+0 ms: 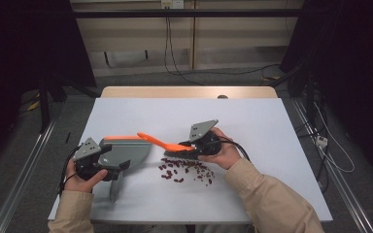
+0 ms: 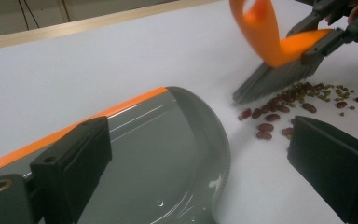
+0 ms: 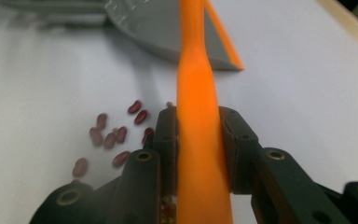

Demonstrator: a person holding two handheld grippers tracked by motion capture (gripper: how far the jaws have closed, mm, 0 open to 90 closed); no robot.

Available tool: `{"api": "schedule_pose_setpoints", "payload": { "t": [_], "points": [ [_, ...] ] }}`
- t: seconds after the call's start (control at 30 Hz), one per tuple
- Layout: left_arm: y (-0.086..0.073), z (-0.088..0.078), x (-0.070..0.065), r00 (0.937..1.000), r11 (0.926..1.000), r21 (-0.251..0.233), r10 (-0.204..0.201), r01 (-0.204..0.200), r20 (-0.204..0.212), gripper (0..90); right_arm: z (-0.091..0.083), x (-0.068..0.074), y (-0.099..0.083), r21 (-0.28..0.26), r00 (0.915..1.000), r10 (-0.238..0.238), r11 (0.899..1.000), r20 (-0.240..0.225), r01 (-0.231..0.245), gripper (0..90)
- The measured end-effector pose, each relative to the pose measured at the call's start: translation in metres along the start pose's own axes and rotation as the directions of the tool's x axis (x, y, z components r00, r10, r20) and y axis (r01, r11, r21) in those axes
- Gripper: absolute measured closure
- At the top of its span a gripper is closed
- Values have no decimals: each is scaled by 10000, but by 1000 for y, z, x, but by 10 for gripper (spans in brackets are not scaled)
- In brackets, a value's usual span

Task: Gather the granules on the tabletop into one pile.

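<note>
The beans (image 1: 187,170) are lying scattered on the white tabletop (image 1: 252,126), a little nearer the person's edge than the middle, in a loose patch just under and beside the brush (image 1: 167,143). In the left gripper view they are sitting right at the tips of the grey bristles (image 2: 272,79), with a bare strip of tabletop between them and the rim of the dustpan (image 1: 126,153).

To do this sweep well, the bristles should be pressing lightly and flat on the surface, behind the farthest beans, and drawing them toward the pan in short strokes — round beans will likely roll away from a fast flick. The pan's front lip should be held down against the tabletop so nothing slips beneath it, and its mouth kept facing the pile.

The right tool (image 3: 198,140) is clamped on the orange handle of the brush, one jaw on each side, as the right gripper view is showing. The right hand (image 1: 226,153) is gripping its tool from behind, forearm coming in from the near right corner, brush handle pointing across toward the pan.

The left tool (image 1: 99,160) is gripping the dustpan near its handle end — one jaw is lying on the pan's inner face, the other is standing off over the bare tabletop, so whether the pair is truly pinching I cannot tell. The left hand (image 1: 80,177) is resting low by the near left corner.
</note>
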State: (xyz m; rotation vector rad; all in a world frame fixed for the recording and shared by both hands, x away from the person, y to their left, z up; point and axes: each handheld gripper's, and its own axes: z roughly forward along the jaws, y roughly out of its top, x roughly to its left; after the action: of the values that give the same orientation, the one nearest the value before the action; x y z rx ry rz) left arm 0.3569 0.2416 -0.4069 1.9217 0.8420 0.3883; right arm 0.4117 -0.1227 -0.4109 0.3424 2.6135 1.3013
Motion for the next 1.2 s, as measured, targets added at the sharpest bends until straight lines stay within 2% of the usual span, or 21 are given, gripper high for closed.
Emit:
{"api": "schedule_pose_setpoints", "payload": {
  "t": [0.1, 0.2, 0.27, 0.33, 0.37, 0.4, 0.47, 0.53, 0.67, 0.73, 0.77, 0.83, 0.93, 0.97, 1.17, 1.2],
  "points": [
    [0, 0, 0, 10000, 10000, 3, 34, -34, 9, 61, -8, -3, 0, -481, 9965, 695, 9966, 471, -673, 714],
    [0, 0, 0, 10000, 10000, 13, 33, -33, 0, 61, -13, -2, 3, -934, 9803, 1820, 9802, 765, -1746, 714],
    [0, 0, 0, 10000, 10000, 12, 34, -34, -5, 61, -15, 2, 6, -1195, 9633, 2489, 9642, 1007, -2367, 714],
    [0, 0, -1, 10000, 10000, 16, 39, -39, -9, 61, -15, 7, 8, -1630, 9419, 3179, 9404, 1083, -2986, 714],
    [1, 0, 0, 9999, 9999, 26, 112, -112, -17, 61, -14, 9, 9, -1851, 9293, 3541, 9251, 1047, -3317, 714],
    [1, 0, -1, 9999, 9999, 21, 119, -118, -31, 61, -14, 13, 10, -1974, 9196, 3799, 9134, 997, -3559, 714],
    [1, 0, -2, 9999, 9999, 30, 119, -119, -36, 61, -9, 22, 14, -2046, 9043, 4144, 8985, 1025, -3885, 714],
    [1, 0, -2, 9999, 9999, 43, 139, -139, -39, 61, -4, 29, 15, -1997, 9011, 4252, 8933, 856, -4026, 714],
    [1, 0, -2, 9999, 9999, 6, 163, -163, -50, 61, 10, 47, 18, -1673, 9028, 4271, 8948, 508, -4139, 714],
    [1, -1, -2, 9997, 9997, 7, 227, -227, -50, 61, 14, 53, 19, -1636, 8992, 4355, 8910, 437, -4236, 714],
    [1, -1, -2, 9998, 9998, 6, 207, -207, -47, 61, 16, 55, 20, -1616, 9006, 4331, 8919, 372, -4223, 714],
    [1, 0, -2, 9999, 9999, 0, 139, -139, -21, 61, 18, 58, 21, -1574, 8938, 4473, 8854, 322, -4374, 714],
    [1, 0, -2, 9999, 9999, 21, 158, -158, -18, 61, 21, 61, 22, -1578, 8887, 4571, 8807, 350, -4467, 714],
    [1, 0, -2, 9999, 9999, -16, 137, -137, -10, 61, 22, 62, 23, -1566, 8913, 4522, 8830, 319, -4424, 714],
    [0, 0, -1, 9999, 9999, -5, 110, -110, -27, 61, 31, 68, 25, -1472, 8846, 4663, 8754, 57, -4605, 714],
    [0, 0, -2, 10000, 10000, -4, 85, -85, -23, 61, 33, 68, 25, -1461, 8809, 4733, 8715, 11, -4680, 714]
  ]
}}
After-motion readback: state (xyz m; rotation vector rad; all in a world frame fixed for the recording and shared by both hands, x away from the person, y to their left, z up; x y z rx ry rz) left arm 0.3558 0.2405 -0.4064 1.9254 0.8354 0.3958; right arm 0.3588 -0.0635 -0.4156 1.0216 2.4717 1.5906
